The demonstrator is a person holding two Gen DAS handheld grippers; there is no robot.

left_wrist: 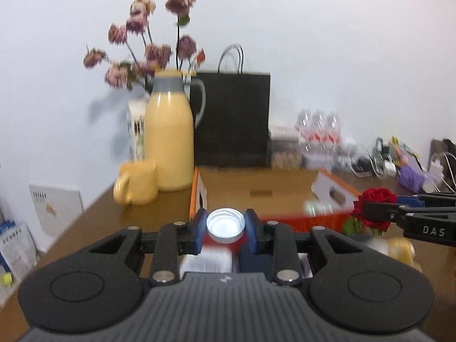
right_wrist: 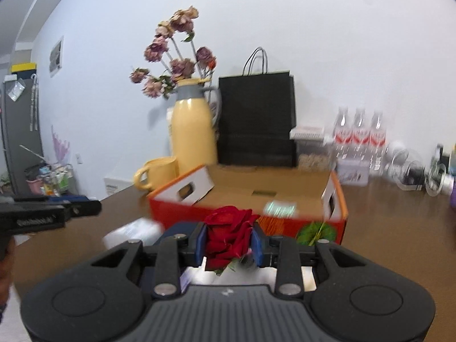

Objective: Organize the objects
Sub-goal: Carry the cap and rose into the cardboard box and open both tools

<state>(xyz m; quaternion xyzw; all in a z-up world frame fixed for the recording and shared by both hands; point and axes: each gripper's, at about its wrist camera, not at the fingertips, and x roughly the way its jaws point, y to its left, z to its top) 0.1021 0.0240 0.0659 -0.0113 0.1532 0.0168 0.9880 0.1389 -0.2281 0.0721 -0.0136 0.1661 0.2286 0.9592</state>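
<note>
My left gripper [left_wrist: 225, 232] is shut on a bottle with a white cap [left_wrist: 225, 225], held just in front of the orange cardboard box [left_wrist: 196, 193]. My right gripper [right_wrist: 229, 242] is shut on a red rose [right_wrist: 228, 232], held above the table before the same open box [right_wrist: 248, 216]. The right gripper with the rose [left_wrist: 376, 199] also shows at the right of the left wrist view. The left gripper [right_wrist: 82, 206] shows at the left of the right wrist view. The box holds a small greenish item [right_wrist: 280, 208].
A yellow thermos jug [left_wrist: 168, 134], a yellow mug [left_wrist: 136, 182], a vase of dried flowers [left_wrist: 148, 45] and a black paper bag [left_wrist: 232, 119] stand behind the box. Water bottles [right_wrist: 359, 134] and clutter sit at the back right. The brown table's left edge [left_wrist: 57, 239] is near.
</note>
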